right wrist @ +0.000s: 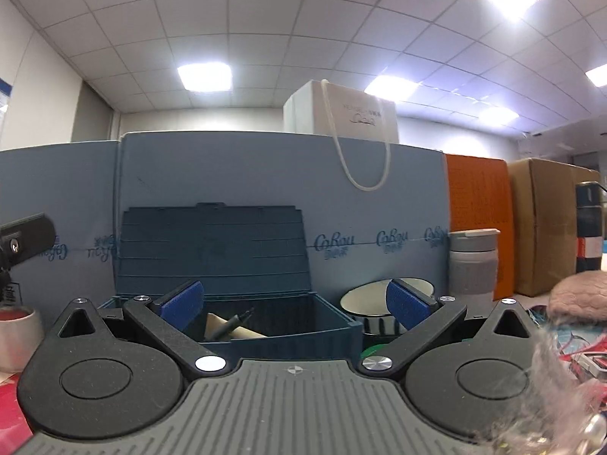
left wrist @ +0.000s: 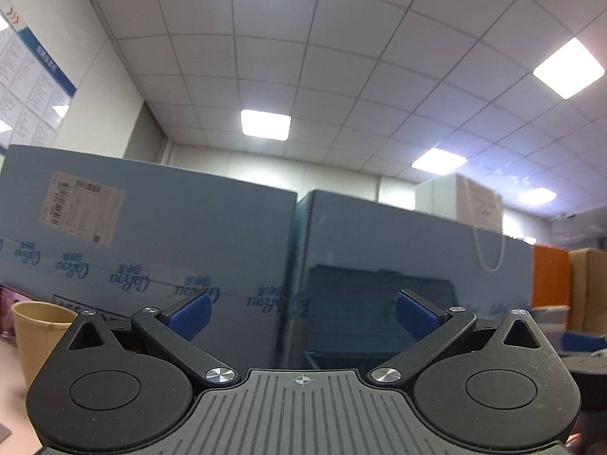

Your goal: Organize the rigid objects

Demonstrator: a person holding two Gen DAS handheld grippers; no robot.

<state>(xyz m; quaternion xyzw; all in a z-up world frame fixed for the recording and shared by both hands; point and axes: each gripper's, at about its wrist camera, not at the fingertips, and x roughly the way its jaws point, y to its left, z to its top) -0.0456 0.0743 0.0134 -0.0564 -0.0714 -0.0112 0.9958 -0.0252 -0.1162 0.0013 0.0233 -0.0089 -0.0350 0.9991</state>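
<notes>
A dark teal storage box [right wrist: 326,316] stands straight ahead in the right wrist view, its lid [right wrist: 212,242] propped upright behind it. Inside lie a black pen [right wrist: 233,322] and a cream-coloured piece [right wrist: 242,330]. My right gripper [right wrist: 294,303] is open wide in front of the box, with nothing between its blue pads [right wrist: 182,305]. In the left wrist view the same box's lid [left wrist: 379,303] shows dimly ahead. My left gripper [left wrist: 302,315] is open too, and empty.
Tall blue cartons [right wrist: 265,178] wall off the back. A white bowl [right wrist: 364,299], a grey tumbler [right wrist: 474,261], an orange board [right wrist: 480,208], a brown carton [right wrist: 546,223] and a dark bottle [right wrist: 588,227] stand right. A paper cup [left wrist: 38,333] is at the left gripper's left.
</notes>
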